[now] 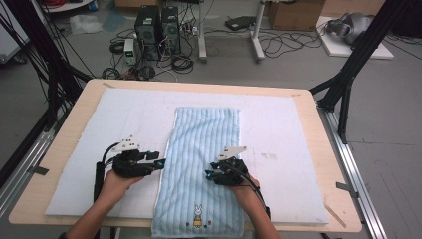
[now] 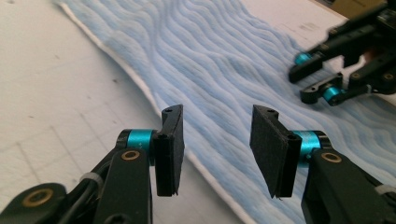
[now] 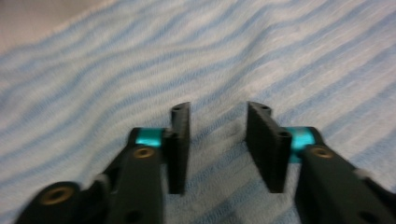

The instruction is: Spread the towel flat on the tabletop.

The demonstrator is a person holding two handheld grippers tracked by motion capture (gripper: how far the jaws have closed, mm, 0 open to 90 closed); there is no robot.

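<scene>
A light blue striped towel (image 1: 201, 164) with a small rabbit print (image 1: 197, 216) near its front end lies lengthwise on the white mat (image 1: 124, 124), its front end hanging over the table's edge. My left gripper (image 1: 160, 162) hovers at the towel's left border, pointing right; in the left gripper view its jaws (image 2: 217, 140) stand apart above the towel's white hem (image 2: 140, 86) with nothing between them. My right gripper (image 1: 207, 174) is over the towel's right half, pointing left. Its jaws (image 3: 218, 140) stand apart just above the striped cloth (image 3: 233, 60), holding nothing.
The wooden table (image 1: 74, 107) carries the white mat, with bare mat on both sides of the towel. Black frame posts (image 1: 348, 74) stand at the table's corners. Computer towers (image 1: 157, 30), cables and boxes sit on the floor beyond.
</scene>
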